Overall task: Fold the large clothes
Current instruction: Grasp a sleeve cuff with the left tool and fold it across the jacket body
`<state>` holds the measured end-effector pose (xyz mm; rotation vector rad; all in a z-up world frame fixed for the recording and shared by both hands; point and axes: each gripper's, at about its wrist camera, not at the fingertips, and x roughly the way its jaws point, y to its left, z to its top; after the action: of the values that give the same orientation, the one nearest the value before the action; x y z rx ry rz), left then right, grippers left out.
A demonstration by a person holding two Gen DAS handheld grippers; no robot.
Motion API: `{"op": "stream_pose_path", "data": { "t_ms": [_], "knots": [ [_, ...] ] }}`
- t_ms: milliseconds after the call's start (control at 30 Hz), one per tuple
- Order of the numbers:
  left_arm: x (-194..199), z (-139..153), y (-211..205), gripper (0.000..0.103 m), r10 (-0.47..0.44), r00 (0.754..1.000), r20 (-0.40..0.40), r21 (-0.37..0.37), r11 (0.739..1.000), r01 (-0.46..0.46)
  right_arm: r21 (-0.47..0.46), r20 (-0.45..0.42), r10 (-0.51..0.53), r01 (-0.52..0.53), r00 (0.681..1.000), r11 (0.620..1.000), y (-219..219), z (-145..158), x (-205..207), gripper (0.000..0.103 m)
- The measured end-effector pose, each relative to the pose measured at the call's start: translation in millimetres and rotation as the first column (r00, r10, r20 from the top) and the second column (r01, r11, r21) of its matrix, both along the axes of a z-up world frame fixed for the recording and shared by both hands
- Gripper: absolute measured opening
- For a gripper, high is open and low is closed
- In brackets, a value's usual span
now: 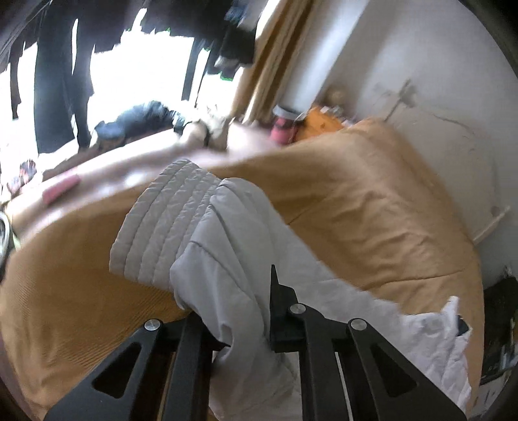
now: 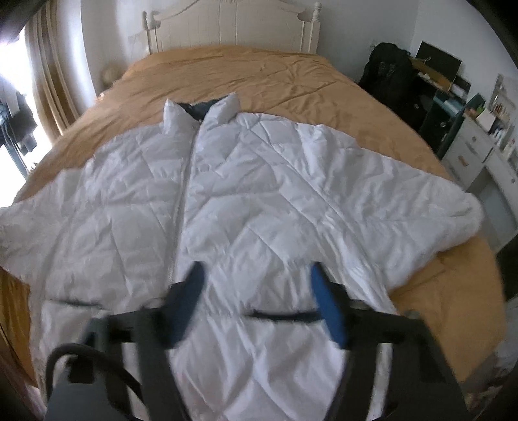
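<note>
A white quilted jacket [image 2: 259,181] lies front-up and spread on a bed with a mustard cover [image 2: 259,71], its collar [image 2: 200,110] toward the headboard. My right gripper [image 2: 255,272] hovers over the jacket's lower front near a dark pocket slit [image 2: 281,315]. Its blue pads [image 2: 323,301] stand apart and press on nothing. In the left wrist view my left gripper [image 1: 239,291] is shut on the jacket's sleeve [image 1: 226,233]. The fabric bunches between the black fingers [image 1: 275,291] and the ribbed cuff [image 1: 165,220] hangs out ahead over the cover [image 1: 356,194].
A white headboard [image 2: 226,26] stands at the far end. To the right of the bed are a black backpack [image 2: 388,71] and a white dresser [image 2: 479,152]. Dark clothes [image 1: 64,64] hang by a bright window with a curtain [image 1: 275,64]. A pink object [image 1: 61,189] lies beside the bed.
</note>
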<state>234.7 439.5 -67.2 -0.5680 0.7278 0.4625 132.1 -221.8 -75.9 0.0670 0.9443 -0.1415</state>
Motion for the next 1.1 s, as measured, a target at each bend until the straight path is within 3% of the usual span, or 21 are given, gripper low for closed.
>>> {"op": "stream_pose_path", "data": {
  "t_ms": [33,133,200,267,333,400,467,633,800,967,1033,1100],
  "knots": [
    [-1.5,19.1,-12.3,0.01,-0.017,0.999,0.031,0.028,0.999,0.016,0.019,0.008,0.005,-0.005,1.0,1.0,-1.2,-3.0,6.1,0.041],
    [-13.2,73.5,-58.7,0.01,-0.089,0.986,0.139,0.102,0.992,0.076,0.048,0.006,0.033,-0.033,0.999,0.998,-2.6,-23.4,38.6,0.029],
    [-20.8,104.0,-97.1,0.01,-0.158,0.969,0.189,0.146,0.981,0.131,0.015,-0.032,0.036,-0.035,0.999,0.999,-1.5,-49.1,58.8,0.025],
    [-22.7,129.8,-142.1,0.01,-0.247,0.943,0.224,0.187,0.96,0.207,0.051,-0.115,0.029,-0.024,0.993,0.998,-9.4,-87.6,78.7,0.022],
    [-17.4,146.6,-191.6,0.01,-0.342,0.909,0.237,0.214,0.931,0.295,0.106,-0.165,-0.01,0.028,0.986,0.994,-25.4,-116.5,86.8,0.012],
    [-7.3,151.8,-240.3,0.01,-0.434,0.871,0.231,0.236,0.893,0.382,0.167,-0.136,-0.012,0.035,0.991,0.985,-36.9,-121.0,85.5,0.011],
    [8.0,147.2,-292.6,0.01,-0.515,0.831,0.209,0.253,0.85,0.463,0.162,-0.136,-0.037,0.059,0.99,0.985,-43.9,-118.8,84.5,0.008],
    [52.3,95.0,-416.0,0.01,-0.68,0.724,0.116,0.173,0.731,0.66,0.184,-0.147,-0.067,0.093,0.987,0.979,-63.0,-117.7,82.8,0.005],
    [85.5,-2.8,-527.5,0.01,-0.779,0.624,-0.066,0.091,0.618,0.781,0.217,-0.138,-0.075,0.104,0.988,0.971,-78.0,-115.3,78.1,0.004],
    [99.4,-115.6,-590.5,0.01,-0.789,0.555,-0.264,0.035,0.567,0.823,0.231,-0.113,-0.133,0.157,0.985,0.96,-110.2,-102.2,54.1,0.005],
    [97.1,-142.1,-606.3,0.012,-0.779,0.546,-0.307,0.052,0.559,0.828,0.203,-0.103,-0.173,0.191,0.98,0.96,-124.1,-95.5,44.2,0.006],
    [92.4,-148.2,-609.2,0.026,-0.778,0.551,-0.303,0.107,0.546,0.831,0.186,-0.088,-0.217,0.23,0.972,0.955,-141.8,-87.5,31.5,0.012]
  ]
}}
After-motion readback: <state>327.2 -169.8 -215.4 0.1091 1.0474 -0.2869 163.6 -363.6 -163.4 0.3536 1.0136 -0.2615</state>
